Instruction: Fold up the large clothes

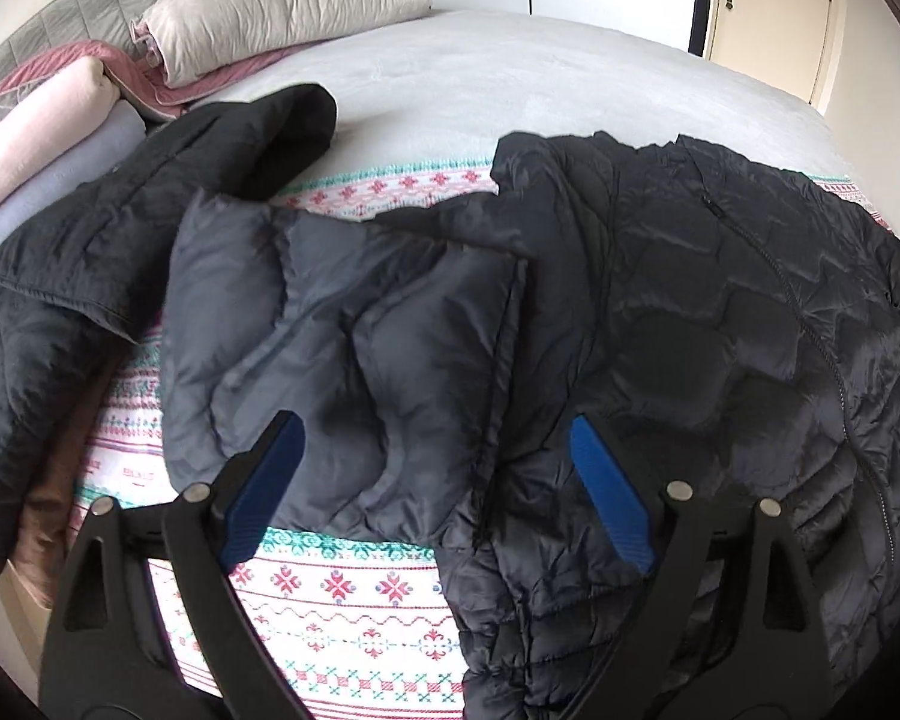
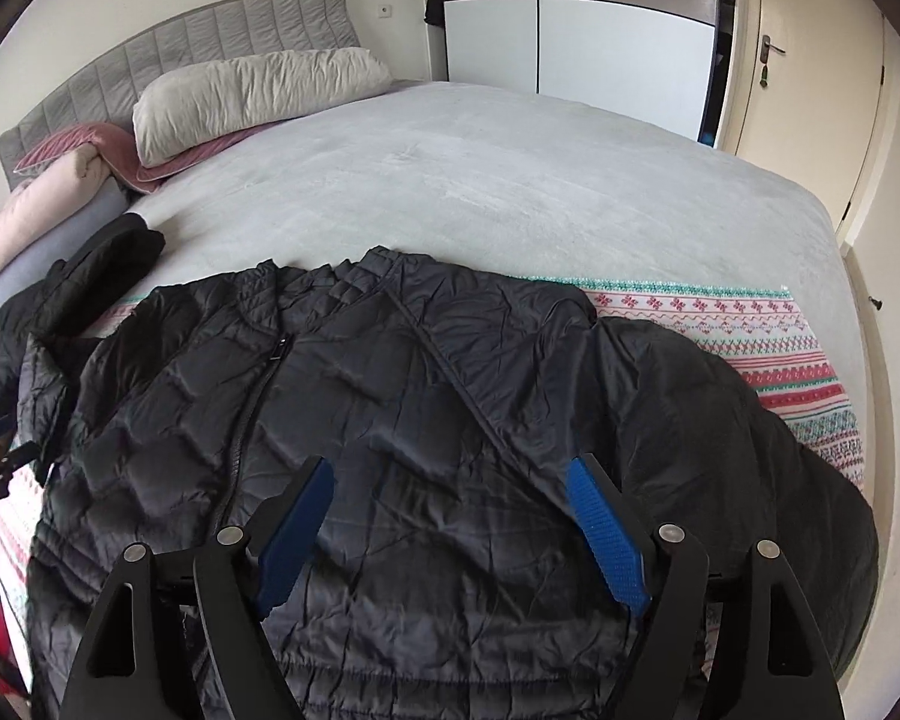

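1. The black quilted jacket (image 2: 426,420) lies spread front-up on the patterned blanket (image 2: 798,360) at the near end of the bed (image 2: 480,180), directly ahead of and beneath both sets of fingers.
2. The left gripper (image 1: 435,456) hangs released, its blue pads wide apart and holding nothing; the jacket's left sleeve (image 1: 342,336) lies between and just beyond the fingertips.
3. The right gripper (image 2: 450,504) is likewise spread and empty, hovering over the jacket's body beside the zipper (image 2: 258,420).
4. The sleeve's long axis runs away from the left fingers, so the left hand looks nearer for folding it inward.
5. A second dark garment (image 1: 78,252) lies to the left of the left fingers, partly off the blanket.
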{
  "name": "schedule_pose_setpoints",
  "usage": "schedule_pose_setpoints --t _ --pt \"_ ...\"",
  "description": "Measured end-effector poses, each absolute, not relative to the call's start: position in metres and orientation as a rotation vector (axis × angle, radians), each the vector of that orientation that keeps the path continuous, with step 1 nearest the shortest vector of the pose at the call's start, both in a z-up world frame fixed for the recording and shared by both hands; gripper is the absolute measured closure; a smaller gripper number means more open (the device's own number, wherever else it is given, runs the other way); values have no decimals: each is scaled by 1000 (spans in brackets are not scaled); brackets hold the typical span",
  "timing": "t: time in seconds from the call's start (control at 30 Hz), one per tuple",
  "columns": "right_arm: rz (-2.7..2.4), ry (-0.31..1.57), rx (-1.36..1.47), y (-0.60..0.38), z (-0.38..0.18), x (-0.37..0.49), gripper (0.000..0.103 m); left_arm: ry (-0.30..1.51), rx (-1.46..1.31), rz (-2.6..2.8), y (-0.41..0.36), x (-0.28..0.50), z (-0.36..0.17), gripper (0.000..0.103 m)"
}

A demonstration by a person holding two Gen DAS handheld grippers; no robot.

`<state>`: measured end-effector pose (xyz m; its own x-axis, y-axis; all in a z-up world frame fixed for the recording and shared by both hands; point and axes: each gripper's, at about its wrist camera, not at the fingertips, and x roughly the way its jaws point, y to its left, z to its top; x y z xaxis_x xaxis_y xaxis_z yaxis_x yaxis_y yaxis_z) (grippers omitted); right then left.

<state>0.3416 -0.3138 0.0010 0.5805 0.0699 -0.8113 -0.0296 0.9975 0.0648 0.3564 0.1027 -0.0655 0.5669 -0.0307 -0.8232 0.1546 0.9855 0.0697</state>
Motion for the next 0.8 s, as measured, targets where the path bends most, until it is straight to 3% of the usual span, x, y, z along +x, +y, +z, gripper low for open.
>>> schedule_pose_setpoints --t 0.1,0.13,0.17,0.23,0.57,0.67,0.8 --pt "74 963 55 -310 2 328 22 1027 117 -44 103 370 -89 21" --pt "80 969 55 -308 2 325 22 1028 103 -28 105 372 -91 38" --pt "83 977 52 -307 1 322 22 1025 80 -19 108 372 -89 66" --pt "82 984 39 -308 1 316 22 1009 6 11 121 370 -76 93" --pt "38 1003 69 -330 -6 304 22 612 -53 265 215 307 64 97" --pt "32 1003 71 -334 -7 301 22 601 -77 434 267 304 59 97" --pt "21 1008 71 -339 -10 298 22 678 -89 641 324 306 11 97"
